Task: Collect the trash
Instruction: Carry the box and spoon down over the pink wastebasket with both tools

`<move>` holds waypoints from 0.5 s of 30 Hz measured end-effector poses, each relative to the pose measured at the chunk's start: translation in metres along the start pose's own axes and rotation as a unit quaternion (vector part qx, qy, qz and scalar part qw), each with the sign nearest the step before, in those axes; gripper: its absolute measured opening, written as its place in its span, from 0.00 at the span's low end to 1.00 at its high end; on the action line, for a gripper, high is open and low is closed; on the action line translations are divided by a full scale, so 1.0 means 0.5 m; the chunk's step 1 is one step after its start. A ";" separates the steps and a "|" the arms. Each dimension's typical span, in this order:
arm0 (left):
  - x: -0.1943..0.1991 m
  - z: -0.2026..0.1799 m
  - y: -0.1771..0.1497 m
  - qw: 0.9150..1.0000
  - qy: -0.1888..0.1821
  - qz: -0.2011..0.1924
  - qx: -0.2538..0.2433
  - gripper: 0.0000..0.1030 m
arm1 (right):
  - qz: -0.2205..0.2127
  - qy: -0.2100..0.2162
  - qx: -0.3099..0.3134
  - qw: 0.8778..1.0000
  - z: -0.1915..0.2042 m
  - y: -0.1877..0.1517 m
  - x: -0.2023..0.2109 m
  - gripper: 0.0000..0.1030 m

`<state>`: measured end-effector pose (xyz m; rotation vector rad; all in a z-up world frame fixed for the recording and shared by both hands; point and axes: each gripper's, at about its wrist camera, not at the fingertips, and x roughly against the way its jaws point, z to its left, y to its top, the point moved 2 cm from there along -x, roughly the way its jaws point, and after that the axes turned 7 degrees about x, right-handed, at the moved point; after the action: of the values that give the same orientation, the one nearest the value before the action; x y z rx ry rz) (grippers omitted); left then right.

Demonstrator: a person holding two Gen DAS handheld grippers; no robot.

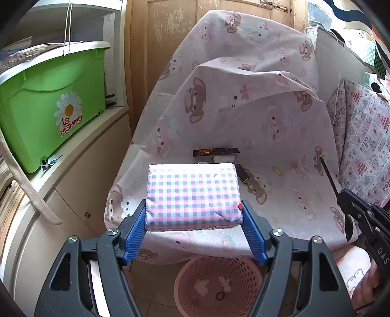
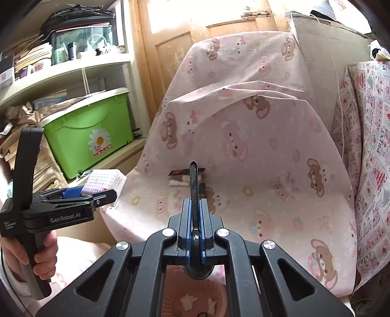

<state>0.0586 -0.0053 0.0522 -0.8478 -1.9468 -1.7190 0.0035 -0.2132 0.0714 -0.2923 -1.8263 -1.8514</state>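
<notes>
My left gripper [image 1: 193, 207] is shut on a pink and blue checked packet [image 1: 193, 195], held above the front edge of a chair draped in a pink bear-print sheet [image 1: 280, 126]. The packet also shows in the right wrist view [image 2: 102, 181]. My right gripper [image 2: 194, 203] is shut on a black spoon-like utensil [image 2: 193, 180], its handle pointing forward. On the seat lie a dark wrapper [image 1: 215, 151], a small white roll [image 1: 220, 159] and a dark item [image 1: 243, 174]. A pink perforated basket [image 1: 217, 285] stands on the floor under my left gripper.
A green "La Momma" bin [image 1: 53, 104] sits on a cream cabinet [image 1: 80, 175] at left, with cluttered shelves [image 2: 61, 61] above. A wooden door [image 2: 207, 22] is behind the chair. Patterned fabric [image 1: 363, 146] hangs at right.
</notes>
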 end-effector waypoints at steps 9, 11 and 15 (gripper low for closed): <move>0.026 0.000 -0.049 0.999 -0.027 0.015 0.008 0.69 | 0.021 0.034 0.000 0.999 0.032 -0.034 0.042 0.06; 0.014 0.003 -0.062 0.999 -0.021 0.023 0.009 0.68 | 0.033 0.032 0.010 0.999 0.041 -0.049 0.029 0.06; -0.012 0.021 -0.088 0.998 -0.024 0.050 0.033 0.69 | 0.066 0.034 0.009 0.997 0.051 -0.084 -0.001 0.06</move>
<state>0.0343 0.0016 0.0140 -0.9546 -1.9463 -1.5808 -0.0220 -0.1899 0.0367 -0.3314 -1.7355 -1.7333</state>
